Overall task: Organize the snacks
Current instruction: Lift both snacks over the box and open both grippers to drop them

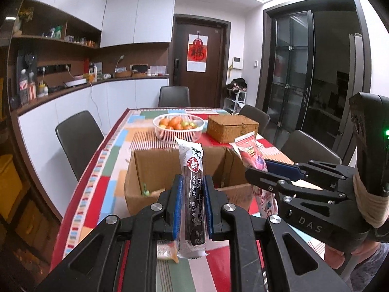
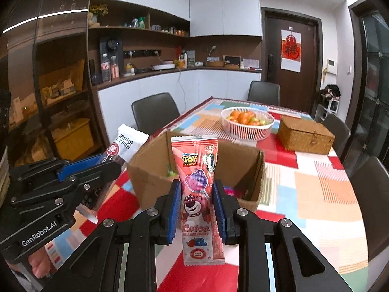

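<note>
1. Nearest the lens in the left wrist view is the left claw [image 1: 192, 209], its blue-padded jaws clamped on a long dark fruit-leather stick in a clear-and-white wrapper [image 1: 193, 194]. The stick stands upright, its long axis running up from between the jaws.
2. Nearest the lens in the right wrist view is the right claw [image 2: 197, 209], jaws clamped on a pink Toy Story lollipop packet [image 2: 198, 194] – also held upright, its lower end hanging below the pads.
3. The open brown cardboard box [image 1: 150, 170] sits on the desk, which wears a patchwork cloth of red, blue and green blocks [image 1: 97, 189]. The box lies straight ahead of both claws and a little below the held snacks.
4. The relation that matters: each snack must go forward and down into the box mouth. Held upright, either should enter end-first. The near wall of the box looks close to both claws, and I cannot say which arm is nearer.
5. The claws are side by side – the right one appears at the right edge of the left view, so crowding at the box mouth is the risk.
6. What the views share unevenly: the right view looks further into the box and shows something green and a coloured scrap on its floor; the left view shows only a hint of green, plus a small orange wrapper [image 1: 166, 253] on the cloth beneath the claw.
7. Beyond the box stand a white basket of orange fruit [image 2: 248, 124] and a lidded woven wicker box [image 2: 305, 135], well apart from the work.
</note>
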A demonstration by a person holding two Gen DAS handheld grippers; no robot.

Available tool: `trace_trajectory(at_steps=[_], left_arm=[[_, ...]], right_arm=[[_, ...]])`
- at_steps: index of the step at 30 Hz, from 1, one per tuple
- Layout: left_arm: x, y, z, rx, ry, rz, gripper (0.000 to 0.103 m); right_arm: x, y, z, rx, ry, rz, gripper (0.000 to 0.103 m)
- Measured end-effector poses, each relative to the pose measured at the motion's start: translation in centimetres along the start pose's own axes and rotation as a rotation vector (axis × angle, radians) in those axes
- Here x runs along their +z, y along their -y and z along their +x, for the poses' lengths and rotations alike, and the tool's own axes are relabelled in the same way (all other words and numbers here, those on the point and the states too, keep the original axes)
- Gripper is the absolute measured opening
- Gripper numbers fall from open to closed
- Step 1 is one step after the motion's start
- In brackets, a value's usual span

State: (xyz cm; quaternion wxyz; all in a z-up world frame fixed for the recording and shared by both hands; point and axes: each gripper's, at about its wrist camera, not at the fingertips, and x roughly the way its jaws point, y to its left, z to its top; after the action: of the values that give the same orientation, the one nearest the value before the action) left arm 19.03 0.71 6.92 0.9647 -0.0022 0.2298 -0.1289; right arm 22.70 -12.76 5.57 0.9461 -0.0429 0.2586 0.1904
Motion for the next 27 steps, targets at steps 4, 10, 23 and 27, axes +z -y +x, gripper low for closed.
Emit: trace_trajectory(at_steps=[4, 10, 23, 27], left_arm=[[1.5, -0.1, 0.8, 0.004, 0.010, 0.008, 0.018], [3.2, -1.3, 2.7, 0.002, 0.000, -0.003, 0.018], [4.8, -3.6, 8.5, -0.006, -0.080, -0.056, 0.018], [4.9, -4.2, 10.5, -0.003, -0.123, -0.069, 0.018]], right_arm=[[1.5, 0.5, 0.2, -0.014, 0.022, 0.008, 0.027], [3.6, 1.3, 1.5, -0.041, 0.032, 0.010, 0.027], [6.2, 2.8, 6.1, -0.069, -0.012, 0.045, 0.027], [6.6, 2.9, 7.6, -0.077, -0.031, 0.047, 0.027]])
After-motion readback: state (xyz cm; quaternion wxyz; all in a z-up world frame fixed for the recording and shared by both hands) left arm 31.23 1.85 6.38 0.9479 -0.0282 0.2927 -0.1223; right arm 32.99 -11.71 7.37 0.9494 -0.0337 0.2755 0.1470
